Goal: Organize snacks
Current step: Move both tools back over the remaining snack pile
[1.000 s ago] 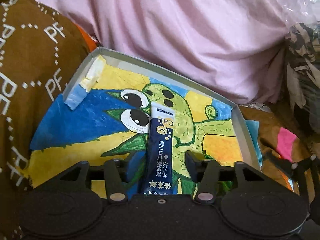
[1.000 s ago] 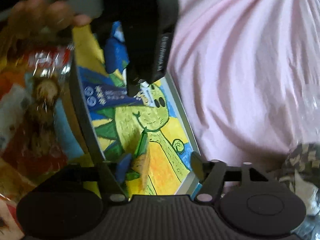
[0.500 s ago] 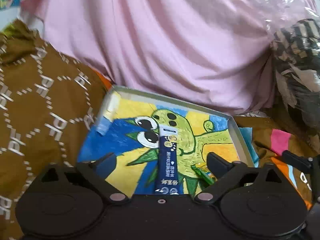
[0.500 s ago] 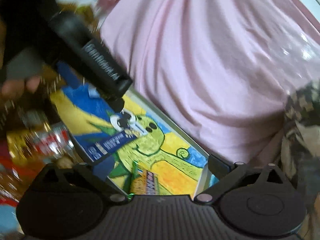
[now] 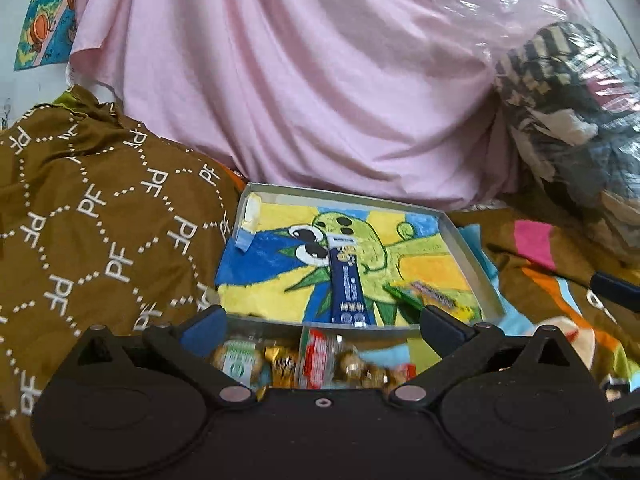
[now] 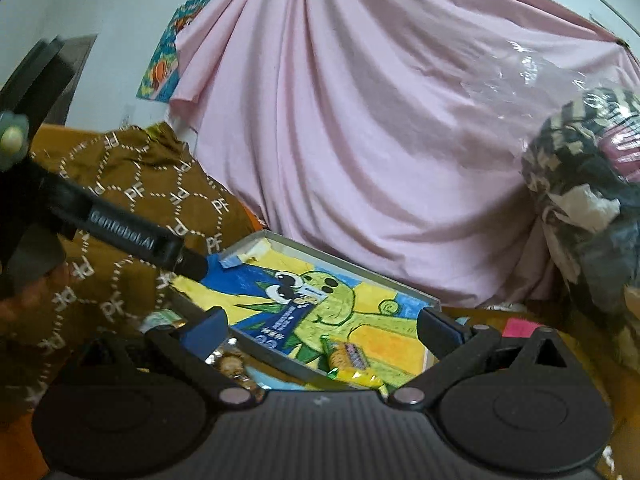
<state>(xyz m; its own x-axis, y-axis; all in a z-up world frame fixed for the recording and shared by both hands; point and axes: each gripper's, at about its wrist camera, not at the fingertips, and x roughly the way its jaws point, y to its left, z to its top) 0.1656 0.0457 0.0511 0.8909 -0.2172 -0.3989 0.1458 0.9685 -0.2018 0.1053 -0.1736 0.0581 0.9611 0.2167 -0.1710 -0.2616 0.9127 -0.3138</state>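
Both grippers, left (image 5: 322, 320) and right (image 6: 322, 322), had just opened empty over the tray (image 5: 466, 240); the next snack (image 5: 316, 364) needed a centred grip.

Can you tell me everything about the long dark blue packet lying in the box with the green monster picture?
The dark blue packet is a long, slim stick sachet, glossy like foil or plastic, with white writing and gold round marks near its far end. It looks sealed and lies flat on the drawing at the bottom of the shallow box, over the green monster. A green and yellow snack packet lies close beside it. Neither claw touches it.
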